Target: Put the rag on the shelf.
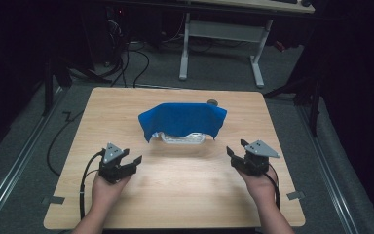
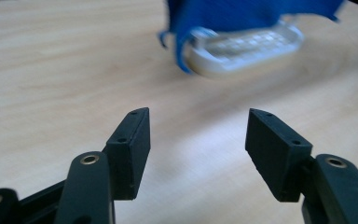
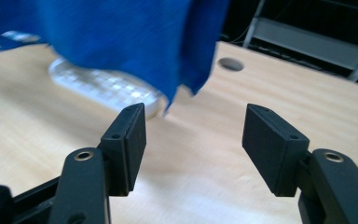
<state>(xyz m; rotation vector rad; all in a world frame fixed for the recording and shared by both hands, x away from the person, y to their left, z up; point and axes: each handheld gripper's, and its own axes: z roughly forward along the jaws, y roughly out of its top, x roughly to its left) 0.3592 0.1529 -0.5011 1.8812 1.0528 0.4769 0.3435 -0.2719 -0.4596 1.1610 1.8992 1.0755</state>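
Note:
A blue cloth (image 1: 182, 118) lies draped over a clear ribbed plastic container (image 1: 182, 139) at the middle of the wooden table (image 1: 175, 195). The container's front edge shows under the cloth. My left gripper (image 1: 131, 156) sits to the front left of them, open, with nothing between its jaws. In the left gripper view the gripper (image 2: 198, 114) faces the cloth (image 2: 242, 11) and container (image 2: 247, 46) from a distance. My right gripper (image 1: 236, 146) is at the front right, open and holding nothing. Seen from the right gripper (image 3: 196, 108), the cloth (image 3: 112, 37) hangs over the container (image 3: 102, 86).
A round dark hole (image 1: 213, 102) marks the table behind the cloth, and shows as the hole (image 3: 230, 64) in the right gripper view. Beyond the table stands a white desk frame (image 1: 224, 34) with cables on the grey floor. Bare wood lies between the two hands.

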